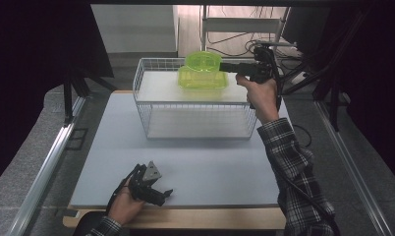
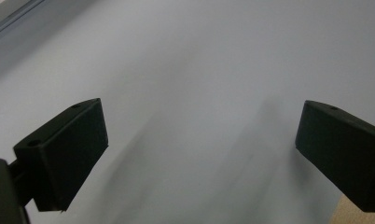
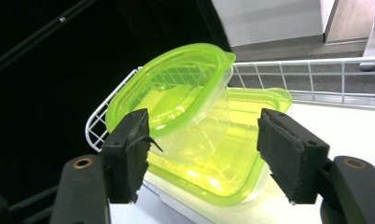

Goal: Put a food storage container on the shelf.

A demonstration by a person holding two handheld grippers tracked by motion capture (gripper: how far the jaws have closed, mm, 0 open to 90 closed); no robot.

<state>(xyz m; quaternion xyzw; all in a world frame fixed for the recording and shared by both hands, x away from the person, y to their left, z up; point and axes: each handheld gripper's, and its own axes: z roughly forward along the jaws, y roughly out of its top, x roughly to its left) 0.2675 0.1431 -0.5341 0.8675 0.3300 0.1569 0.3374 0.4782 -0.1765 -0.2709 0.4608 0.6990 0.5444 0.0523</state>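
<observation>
- Left tongs (image 1: pixel 158 192): nearest item, at the near edge of the bench (image 1: pixel 200 167), left of centre, held in the person's left hand (image 1: pixel 124 206). Jaws spread wide with nothing between them; in the left gripper view they frame bare pale bench top. Idle.
- Bench: pale grey top, bare across its near half.
- Wire basket (image 1: pixel 195 105): white, two-tiered, at the far middle of the bench. Lower level empty; upper level is a white shelf board (image 1: pixel 158 88).
- Large green container (image 1: pixel 203 81): translucent, rectangular, sitting flat on the shelf board toward its far right.
- Small green container (image 1: pixel 203 60): translucent, rounded corners, set into the large one but tilted, its mouth tipped up and toward the near side; seen likewise in the right gripper view (image 3: pixel 176 88).
- Right tongs (image 1: pixel 227 67): held level in the right hand (image 1: pixel 259 93), reaching in from the right of the basket, tips just beside the small container. Jaws parted and released; in the right gripper view (image 3: pixel 202 149) both pads stand clear of the plastic.
- Progress, as judged: both containers are on the basket's upper shelf and the small one looks let go, so the placing seems nearly done. Left to do: possibly nudging the small container level, then drawing the right tongs away.
</observation>
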